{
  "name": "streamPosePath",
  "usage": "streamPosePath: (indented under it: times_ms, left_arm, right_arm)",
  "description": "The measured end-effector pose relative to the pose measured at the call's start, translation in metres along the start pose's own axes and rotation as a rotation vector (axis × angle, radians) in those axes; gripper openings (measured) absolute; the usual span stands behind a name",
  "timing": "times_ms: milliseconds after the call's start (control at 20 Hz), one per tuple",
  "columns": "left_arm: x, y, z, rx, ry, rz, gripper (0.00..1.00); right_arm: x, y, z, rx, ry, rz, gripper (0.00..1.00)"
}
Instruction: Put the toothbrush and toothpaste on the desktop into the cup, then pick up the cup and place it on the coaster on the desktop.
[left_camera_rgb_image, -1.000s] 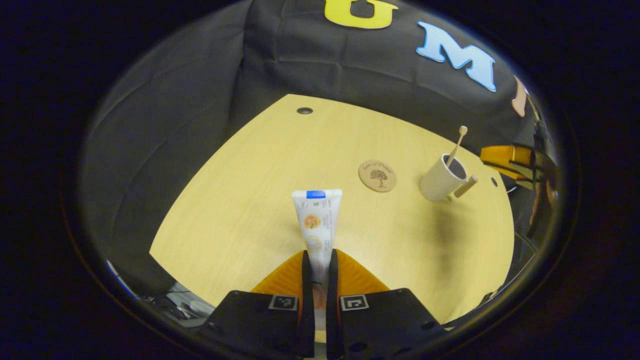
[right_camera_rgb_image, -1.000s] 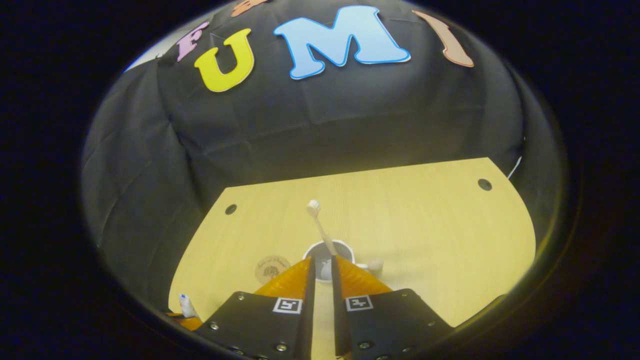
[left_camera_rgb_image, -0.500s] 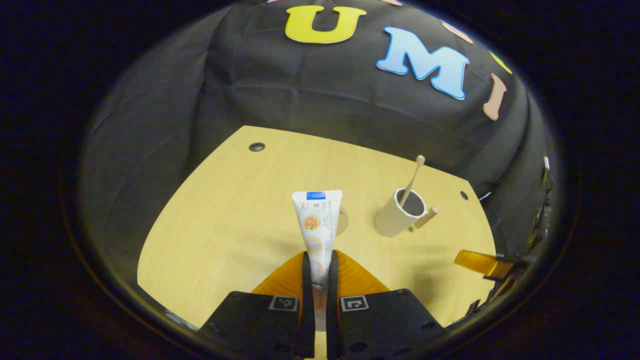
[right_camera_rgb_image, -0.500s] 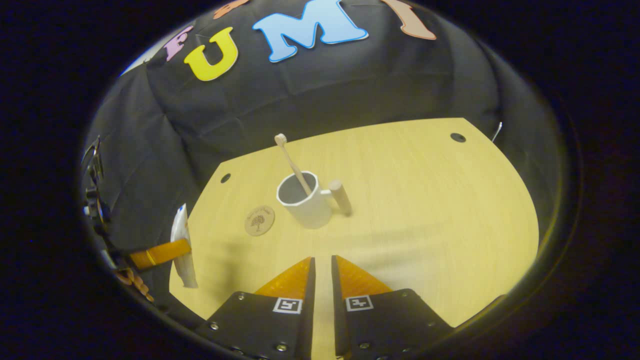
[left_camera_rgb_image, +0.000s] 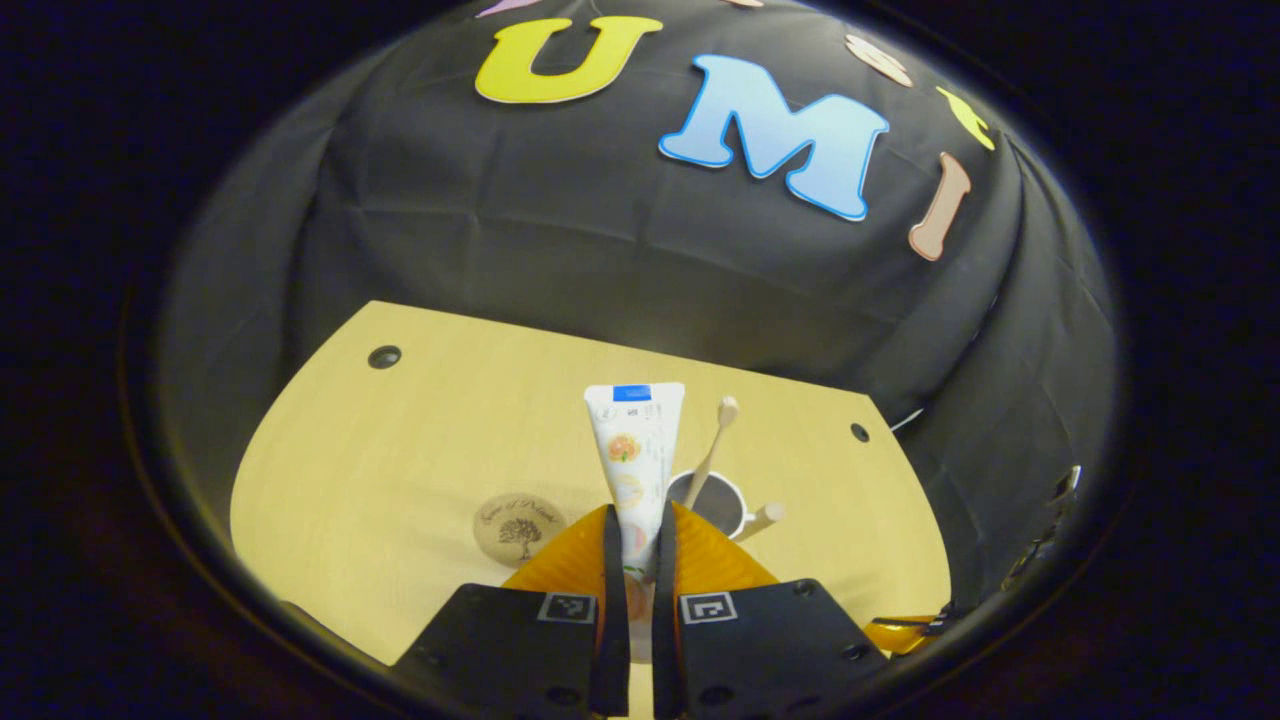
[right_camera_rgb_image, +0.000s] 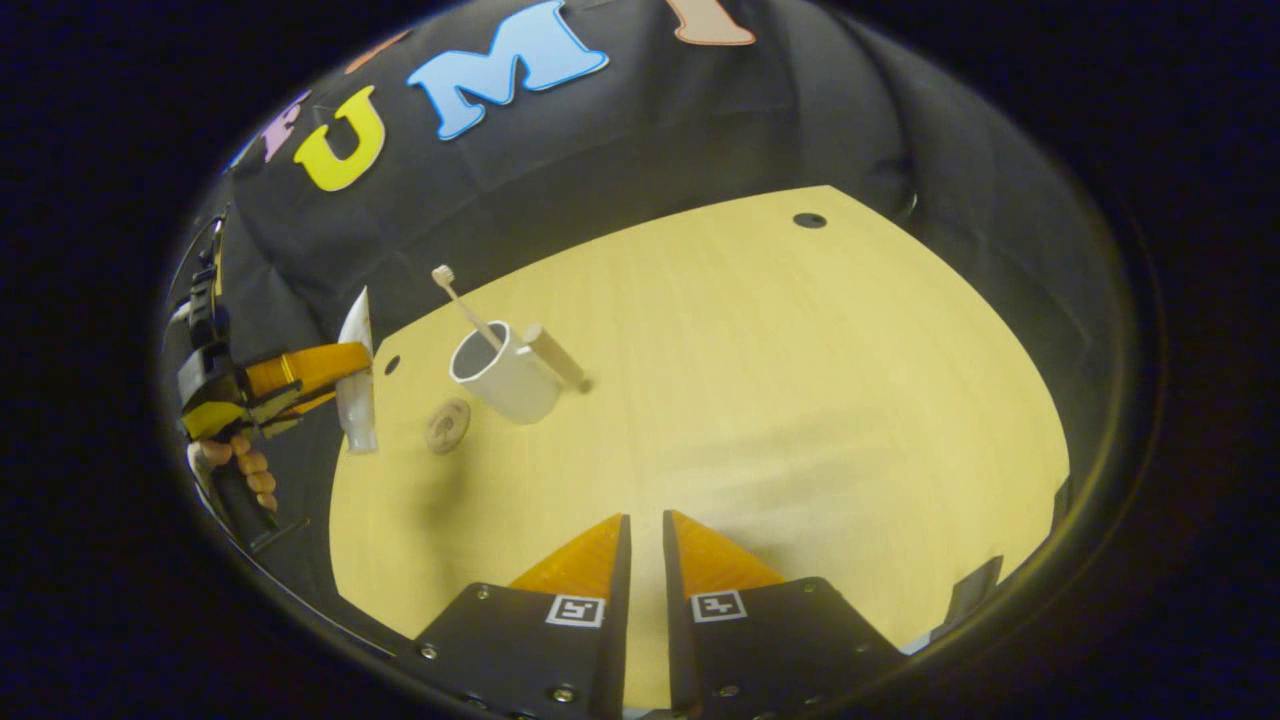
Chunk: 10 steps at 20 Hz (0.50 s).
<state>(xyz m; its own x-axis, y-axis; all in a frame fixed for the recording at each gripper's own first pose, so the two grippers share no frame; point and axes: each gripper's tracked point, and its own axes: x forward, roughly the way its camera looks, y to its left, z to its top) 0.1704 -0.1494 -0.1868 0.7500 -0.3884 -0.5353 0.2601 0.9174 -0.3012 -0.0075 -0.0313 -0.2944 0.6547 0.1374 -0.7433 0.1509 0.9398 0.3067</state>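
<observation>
The left gripper (left_camera_rgb_image: 637, 560), closed on the toothpaste (left_camera_rgb_image: 634, 452), carries it above the desktop (left_camera_rgb_image: 420, 440) near the cup (left_camera_rgb_image: 718, 503) holding the toothbrush (left_camera_rgb_image: 716, 438), beside the coaster (left_camera_rgb_image: 518, 528), presumably for insertion; the right gripper (right_camera_rgb_image: 641, 560), nearly closed and empty, stands well apart.

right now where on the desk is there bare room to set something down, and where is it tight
The widest bare stretch of desktop runs from the cup toward the right gripper and the far corner hole. It is tight around the cup: the coaster lies beside it, and the left gripper hangs there with the toothpaste.
</observation>
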Motion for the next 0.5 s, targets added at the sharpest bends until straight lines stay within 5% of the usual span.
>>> streamPosePath:
  times_ms: [500]
  left_arm:
    - [0.071,-0.027,0.034,-0.117,-0.069,-0.040,0.16]
  right_arm:
    - [-0.001,-0.046,0.004,0.052,0.039,-0.040,0.17]
